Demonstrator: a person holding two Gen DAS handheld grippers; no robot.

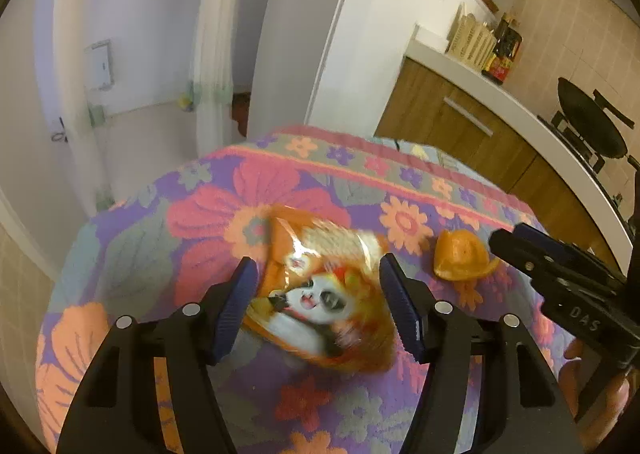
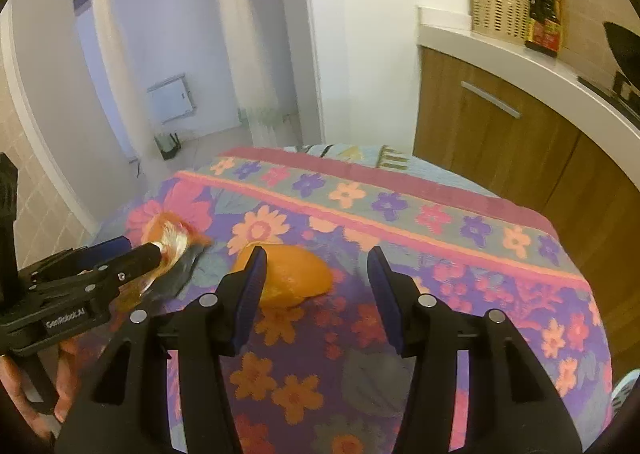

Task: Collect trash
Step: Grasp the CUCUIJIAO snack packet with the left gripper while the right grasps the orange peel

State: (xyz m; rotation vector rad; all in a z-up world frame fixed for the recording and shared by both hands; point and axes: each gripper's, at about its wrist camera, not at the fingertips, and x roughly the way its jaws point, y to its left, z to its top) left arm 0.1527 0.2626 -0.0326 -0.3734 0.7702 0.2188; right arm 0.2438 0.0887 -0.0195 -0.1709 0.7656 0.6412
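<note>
Left gripper (image 1: 318,306) jaws astride snack wrapper (image 1: 320,294), unclosed.

Snack wrapper (image 1: 320,294) on tablecloth (image 1: 132,230), peel (image 1: 464,256) to its right; counter (image 1: 500,94) behind

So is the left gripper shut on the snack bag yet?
No, open: the left gripper straddles the snack bag with gaps beside both fingers.

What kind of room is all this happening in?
Most likely a home kitchen. A white counter runs over wooden cabinets, with a dark sauce bottle and a wicker basket on it, and a black pan sits on a stove. The work goes on at a table under a floral cloth.
</note>
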